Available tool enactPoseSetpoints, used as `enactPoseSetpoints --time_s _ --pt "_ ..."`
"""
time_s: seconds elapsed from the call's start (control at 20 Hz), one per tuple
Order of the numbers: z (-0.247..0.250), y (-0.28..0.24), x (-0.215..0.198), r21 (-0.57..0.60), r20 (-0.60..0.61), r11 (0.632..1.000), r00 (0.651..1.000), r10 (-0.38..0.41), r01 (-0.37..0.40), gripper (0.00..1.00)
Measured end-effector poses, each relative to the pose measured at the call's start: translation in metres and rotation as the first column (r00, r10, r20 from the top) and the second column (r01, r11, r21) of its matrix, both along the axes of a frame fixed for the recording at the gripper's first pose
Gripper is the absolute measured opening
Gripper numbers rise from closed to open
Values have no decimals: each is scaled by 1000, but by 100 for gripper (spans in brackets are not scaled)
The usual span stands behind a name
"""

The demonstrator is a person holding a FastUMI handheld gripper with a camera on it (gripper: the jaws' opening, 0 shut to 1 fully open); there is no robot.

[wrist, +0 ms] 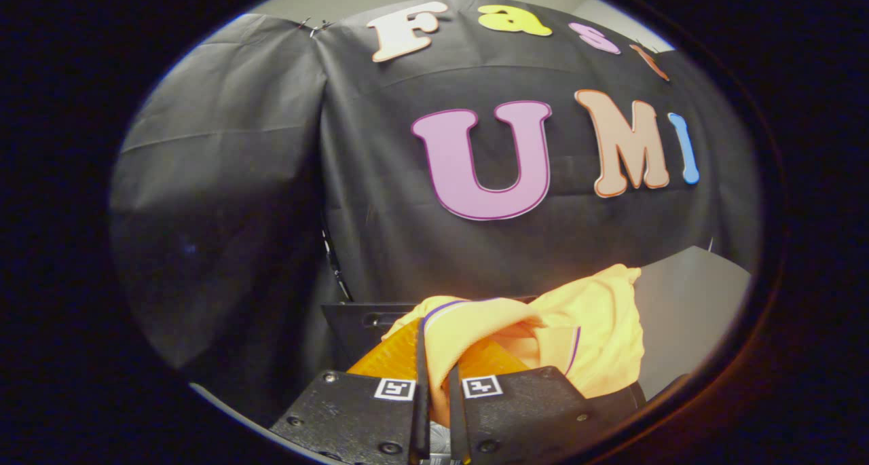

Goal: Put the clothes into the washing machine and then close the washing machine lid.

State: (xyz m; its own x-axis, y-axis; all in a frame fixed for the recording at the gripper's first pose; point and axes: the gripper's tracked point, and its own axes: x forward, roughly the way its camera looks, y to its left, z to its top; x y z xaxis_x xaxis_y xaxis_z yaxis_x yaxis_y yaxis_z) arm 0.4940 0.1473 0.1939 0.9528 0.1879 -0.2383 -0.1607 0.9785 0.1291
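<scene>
With the gripper (434,383) closed on a fold of the yellow garment (584,329), which is bunched between and just beyond the fingers before the black wall, the grip is best kept firm until the washer opening is reached.

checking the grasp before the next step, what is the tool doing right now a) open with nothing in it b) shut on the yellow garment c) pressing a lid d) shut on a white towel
b: the tool has its two fingers nearly together with the yellow garment pinched between them, the cloth bunching up just ahead of the fingers.
</scene>
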Motion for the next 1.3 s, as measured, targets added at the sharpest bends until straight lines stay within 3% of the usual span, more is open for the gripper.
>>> enactPoseSetpoints --time_s 0.35,0.55,0.8,0.95,1.3 --pt "-25 34 9 58 -47 998 998 41 -38 11" --pt "-51 36 14 64 -77 997 996 39 -34 11" --pt "-78 47 24 152 -121 988 992 33 -14 11" --pt "-88 48 27 119 -133 993 991 2 14 17" --pt "-94 55 21 -2 -132 1000 991 30 -30 78"
